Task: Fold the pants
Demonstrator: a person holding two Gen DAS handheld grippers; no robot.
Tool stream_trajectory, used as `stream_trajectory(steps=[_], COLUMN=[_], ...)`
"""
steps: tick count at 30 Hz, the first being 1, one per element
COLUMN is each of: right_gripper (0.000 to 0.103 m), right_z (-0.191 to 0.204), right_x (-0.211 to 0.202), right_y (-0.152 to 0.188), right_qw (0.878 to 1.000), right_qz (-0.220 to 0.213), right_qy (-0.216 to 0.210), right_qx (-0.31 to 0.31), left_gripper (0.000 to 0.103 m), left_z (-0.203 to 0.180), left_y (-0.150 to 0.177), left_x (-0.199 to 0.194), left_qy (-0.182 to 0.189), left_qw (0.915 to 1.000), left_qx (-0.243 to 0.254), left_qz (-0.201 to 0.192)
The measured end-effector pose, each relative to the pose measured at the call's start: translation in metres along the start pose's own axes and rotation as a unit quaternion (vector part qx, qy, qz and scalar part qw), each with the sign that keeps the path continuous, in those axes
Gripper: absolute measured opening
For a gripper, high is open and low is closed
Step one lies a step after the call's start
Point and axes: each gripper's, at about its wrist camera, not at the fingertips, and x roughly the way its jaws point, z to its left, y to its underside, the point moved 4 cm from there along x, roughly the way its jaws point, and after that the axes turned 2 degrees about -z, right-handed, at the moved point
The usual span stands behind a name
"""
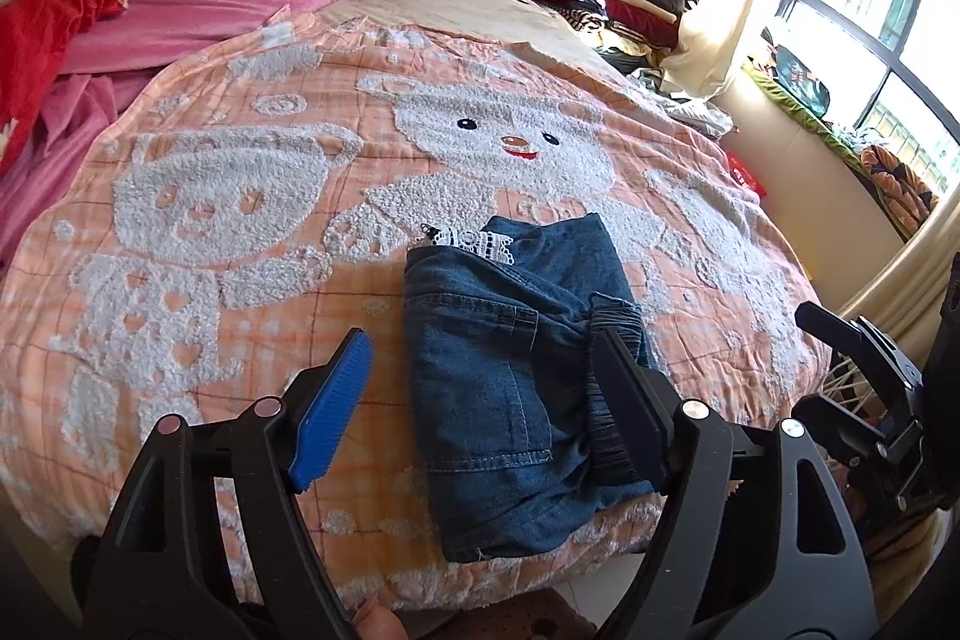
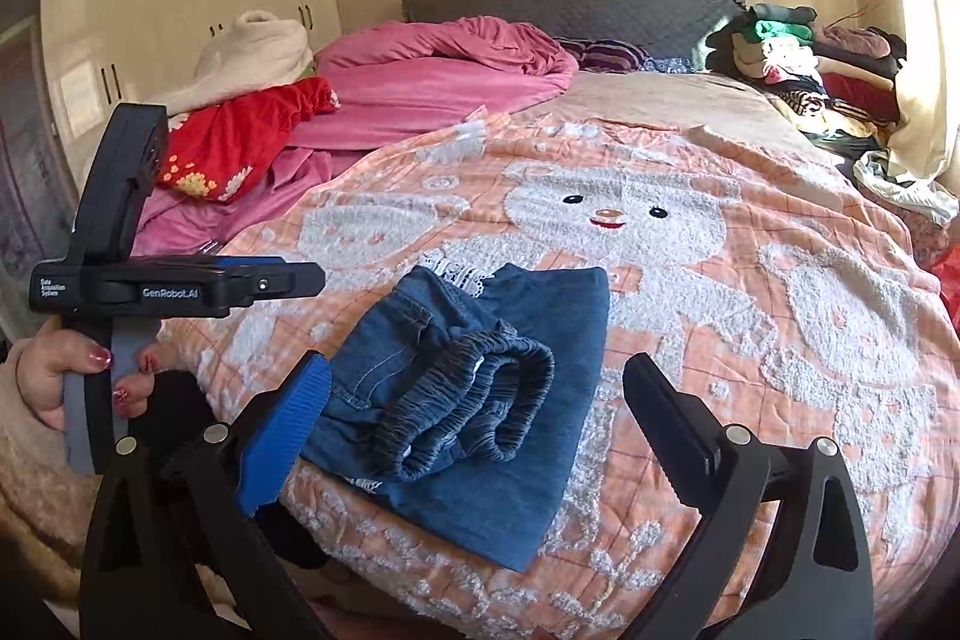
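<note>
Your pants (image 1: 510, 388) lie folded into a compact denim bundle on the bed (image 1: 210, 340), on the peach bear-patterned blanket near the foot edge, roughly midway along it. The elastic waistband (image 2: 474, 400) sits gathered on top toward the foot edge, and a strip of white lace trim (image 2: 456, 277) pokes out at the far end of the bundle, toward the headboard.

Both claws are released. Your left claw (image 1: 480, 400) stands spread over the near part of the bundle, its blue pad off to the left above bare blanket and its dark pad over the waistband; from these views you cannot tell whether that pad brushes the cloth, but nothing is pinched. Your right claw (image 2: 474, 430) is wide apart, with the bundle lying between its pads and neither pressing on it.

Expect soft, limp cloth with a little body: denim this light will hold a crease for a moment but sag and slide open if you lift it by a single layer. It should weigh little. The waistband is springy and bulky, so it will probably want to roll back and lift the top layer.

If you need to tidy or move it, take hold through all the layers at a folded edge, one claw on each side. Avoid the lace; it looks delicate and could snag on a ridged pad.
</note>
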Motion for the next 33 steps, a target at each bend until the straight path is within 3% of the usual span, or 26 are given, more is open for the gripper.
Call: stream_trajectory(steps=[12,33], right_gripper=[0.098,0.098], right_z=[-0.026,-0.053], right_x=[-0.002,0.037], right_y=[-0.003,0.023], right_qw=[0.999,0.995], right_qz=[-0.005,0.047], right_qy=[0.035,0.049], right_qx=[0.033,0.08], left_gripper=[0.078,0.083], left_z=[-0.003,0.01], left_y=[0.004,0.012], left_x=[-0.002,0.032], left_qy=[-0.007,-0.031], left_qw=[0.9999,0.9992], left_qx=[0.008,0.007], left_qz=[-0.001,0.025])
